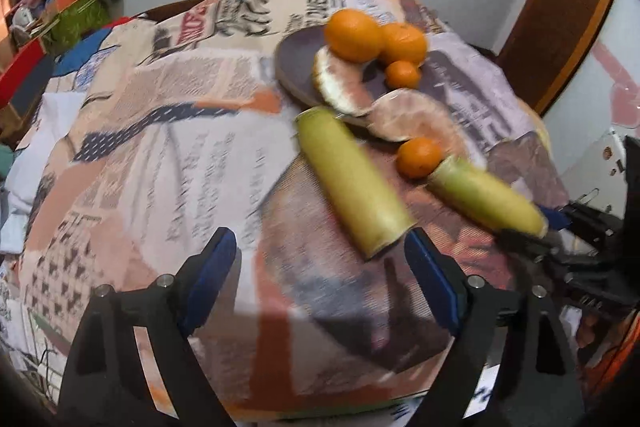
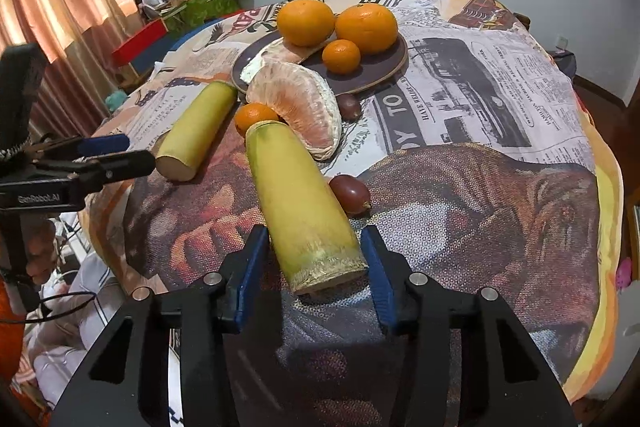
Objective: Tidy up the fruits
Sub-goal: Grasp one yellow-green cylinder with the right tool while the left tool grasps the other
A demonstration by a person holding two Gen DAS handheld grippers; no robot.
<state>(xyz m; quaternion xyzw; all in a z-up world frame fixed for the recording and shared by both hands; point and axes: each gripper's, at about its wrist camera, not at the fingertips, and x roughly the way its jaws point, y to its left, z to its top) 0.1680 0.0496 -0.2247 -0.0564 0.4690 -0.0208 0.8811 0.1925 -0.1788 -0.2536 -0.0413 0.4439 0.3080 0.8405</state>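
R gripper [image 2: 314,259] straddling near stalk [image 2: 298,203] – grip not yet firm, cut end could slip.

Jaws part-open, pads just beside the butt, contact unclear; stalk tapers, so squeeze may push it out & knock the dark fruit [image 2: 349,191] off the table's [image 2: 500,211] near edge. Long axis runs near edge to plate [image 2: 394,65], narrow tip away. L gripper [image 1: 320,259] wide open, empty, by 2nd stalk [image 1: 352,183].

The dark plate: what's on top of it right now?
On the plate sit two big oranges, one small orange and a piece of peel. The pomelo segment overlaps its near rim, hiding that edge.
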